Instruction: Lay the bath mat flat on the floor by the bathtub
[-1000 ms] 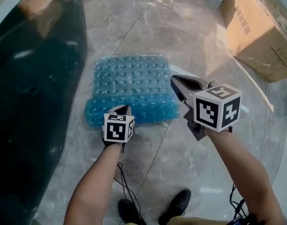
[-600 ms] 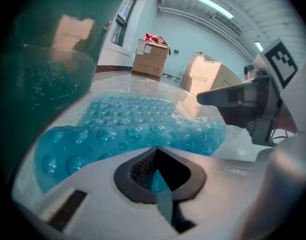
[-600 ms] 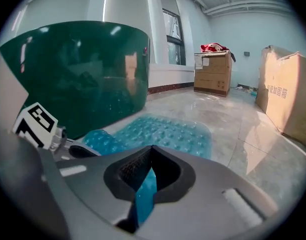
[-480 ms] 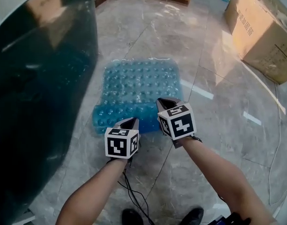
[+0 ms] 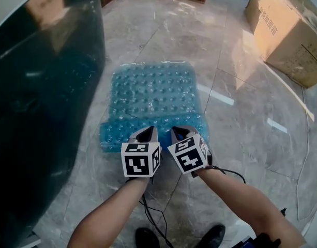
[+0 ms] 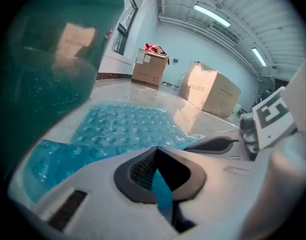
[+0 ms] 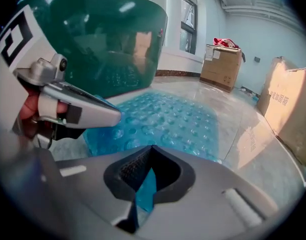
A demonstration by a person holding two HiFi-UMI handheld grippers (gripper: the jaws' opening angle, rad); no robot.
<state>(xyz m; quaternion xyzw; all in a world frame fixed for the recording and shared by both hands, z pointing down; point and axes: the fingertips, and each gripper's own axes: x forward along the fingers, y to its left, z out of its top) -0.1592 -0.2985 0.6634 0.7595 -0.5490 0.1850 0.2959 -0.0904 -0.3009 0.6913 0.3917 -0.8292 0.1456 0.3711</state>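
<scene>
Both sets of jaws, left gripper (image 5: 147,134) and right gripper (image 5: 183,133) side by side, pinch near edge of bath mat (image 5: 153,94), likely to flatten doubled strip; mat on floor (image 5: 241,112) beside bathtub (image 5: 39,87).

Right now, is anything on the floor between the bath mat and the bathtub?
Nothing visible. The bath mat lies on bare floor beside the bathtub, its near edge clamped in the left gripper and right gripper. The cardboard box stands well away to the right.

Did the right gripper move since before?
Yes. The right gripper swung left, closer to the bathtub, now at the near edge of the bath mat beside the left gripper.
</scene>
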